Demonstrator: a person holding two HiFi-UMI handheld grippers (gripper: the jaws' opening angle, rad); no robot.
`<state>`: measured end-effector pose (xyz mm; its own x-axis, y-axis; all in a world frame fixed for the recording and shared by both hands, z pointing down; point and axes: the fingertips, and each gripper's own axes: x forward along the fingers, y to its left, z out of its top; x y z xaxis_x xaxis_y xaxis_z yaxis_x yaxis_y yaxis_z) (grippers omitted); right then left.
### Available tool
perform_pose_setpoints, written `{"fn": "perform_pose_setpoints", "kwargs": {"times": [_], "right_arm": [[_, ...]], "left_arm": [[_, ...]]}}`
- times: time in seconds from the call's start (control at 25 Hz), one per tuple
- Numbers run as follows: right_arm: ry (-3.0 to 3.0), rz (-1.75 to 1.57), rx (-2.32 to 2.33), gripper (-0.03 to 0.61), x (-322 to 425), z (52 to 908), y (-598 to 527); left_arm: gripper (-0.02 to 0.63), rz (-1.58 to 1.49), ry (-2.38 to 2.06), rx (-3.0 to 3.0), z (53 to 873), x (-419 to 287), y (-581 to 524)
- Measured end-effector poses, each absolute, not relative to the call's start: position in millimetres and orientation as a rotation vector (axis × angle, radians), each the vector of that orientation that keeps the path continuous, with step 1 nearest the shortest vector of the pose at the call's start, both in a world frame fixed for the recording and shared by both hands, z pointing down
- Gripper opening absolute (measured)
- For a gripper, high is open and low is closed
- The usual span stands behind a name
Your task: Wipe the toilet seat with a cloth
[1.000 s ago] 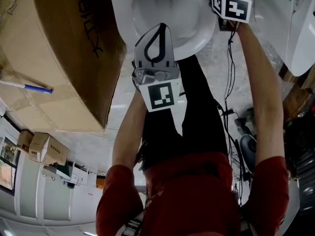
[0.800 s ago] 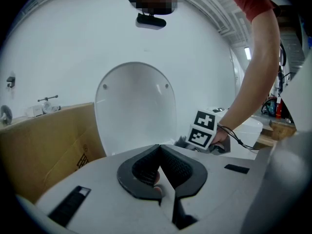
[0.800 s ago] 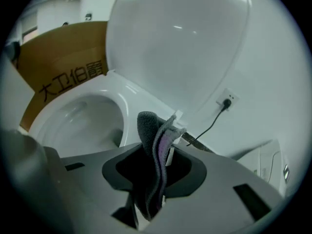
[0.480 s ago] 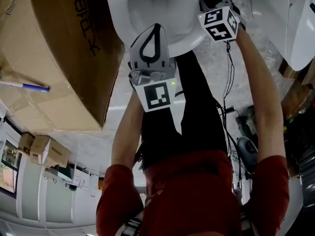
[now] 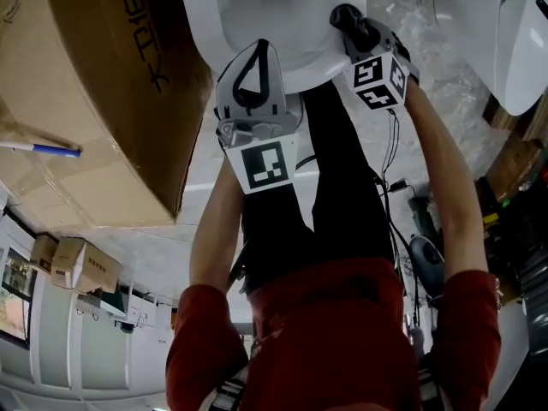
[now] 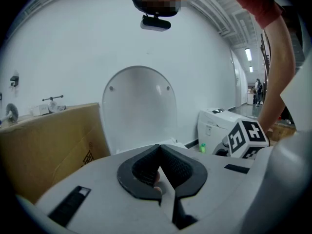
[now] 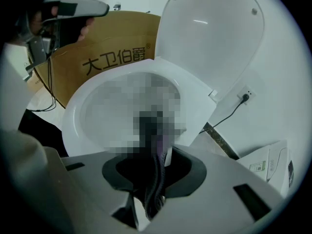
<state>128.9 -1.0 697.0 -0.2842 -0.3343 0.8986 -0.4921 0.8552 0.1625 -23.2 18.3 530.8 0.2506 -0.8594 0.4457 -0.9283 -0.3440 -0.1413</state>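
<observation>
Over the near right rim of the toilet seat (image 7: 75,113), the right gripper (image 7: 157,152) points steeply down, fingers clamped on the dark cloth (image 7: 152,191), presumably to press it onto the rim, while the left gripper (image 6: 158,147), fingers together and empty, hovers clear.

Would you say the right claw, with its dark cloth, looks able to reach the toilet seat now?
Probably yes: the right claw holds the cloth close to the toilet seat, lid raised, nothing between.
</observation>
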Motion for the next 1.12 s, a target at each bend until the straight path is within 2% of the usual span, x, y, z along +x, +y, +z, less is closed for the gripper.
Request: {"fn": "perform_pose_setpoints", "kwargs": {"times": [0.4, 0.6, 1.12], "right_arm": [[-1.916, 0.299, 0.605, 0.101, 115, 699, 71], [-1.929, 0.36, 0.593, 0.102, 97, 701, 104], [-2.001, 0.349, 0.412, 0.103, 1, 702, 166]], "left_arm": [[0.014, 0.647, -1.753, 2.291, 534, -46, 32], [0.014, 0.503, -1.864, 2.135, 537, -77, 43], [0.014, 0.486, -1.984, 2.019, 532, -132, 75]]}}
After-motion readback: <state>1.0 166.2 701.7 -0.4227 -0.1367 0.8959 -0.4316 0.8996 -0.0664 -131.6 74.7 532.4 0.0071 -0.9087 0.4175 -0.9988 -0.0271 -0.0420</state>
